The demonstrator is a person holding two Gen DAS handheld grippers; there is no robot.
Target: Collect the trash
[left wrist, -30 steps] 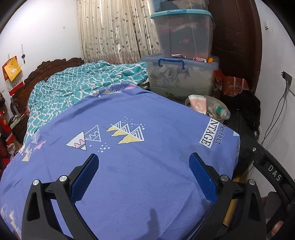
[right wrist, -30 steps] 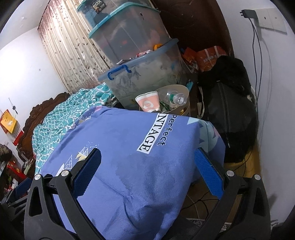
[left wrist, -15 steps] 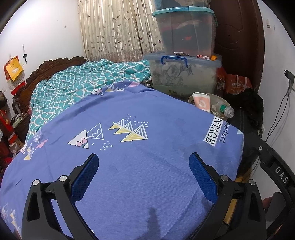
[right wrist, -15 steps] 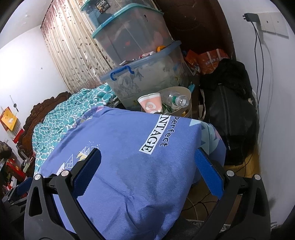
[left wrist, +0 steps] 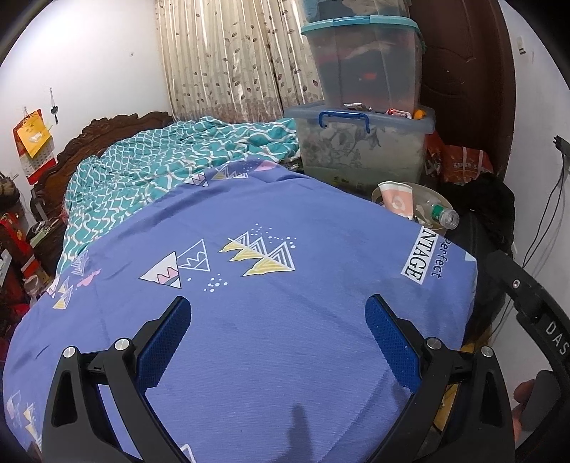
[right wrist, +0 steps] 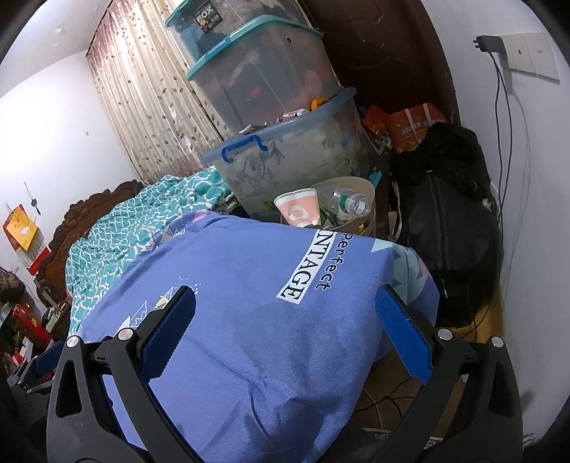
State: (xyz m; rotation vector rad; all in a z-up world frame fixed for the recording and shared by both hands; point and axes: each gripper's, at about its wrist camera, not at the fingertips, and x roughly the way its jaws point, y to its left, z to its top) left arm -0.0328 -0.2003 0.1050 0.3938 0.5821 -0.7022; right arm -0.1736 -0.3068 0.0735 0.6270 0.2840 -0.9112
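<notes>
Both grippers wide apart over the bed, trash sitting in the bin

Left gripper (left wrist: 278,320) hangs over the blue quilt (left wrist: 285,356) with its blue pads (left wrist: 164,342) spread wide and nothing between them. Right gripper (right wrist: 286,320) hovers over the quilt's corner, its jaws likewise spread and empty. Part of the right gripper's black frame shows at the right edge of the left view, lettered "DAS" before it is cut off.

The quilt carries triangle patterns and a white label whose visible letters read "NTAGE", with "Perfect" printed beside it (right wrist: 313,263). A teal patterned blanket (left wrist: 160,167) lies beyond it, toward the carved wooden headboard (left wrist: 107,131).

Past the quilt's far edge stands a round tan bin (right wrist: 367,192). In it lie a paper cup (right wrist: 299,210), pink and white, and a clear plastic bottle (right wrist: 345,204) with a green label, uncapped, its neck pointing right. The quilt's edge hides the bin's lower part.

Behind the bin, clear storage boxes (right wrist: 285,156) are stacked; the top one bears a sticker reading "BOX" (right wrist: 203,15). An orange bag (right wrist: 413,124) with print too small to read leans by the dark door, above a black bag (right wrist: 449,228). A red and yellow calendar (left wrist: 34,142) hangs on the left wall.
</notes>
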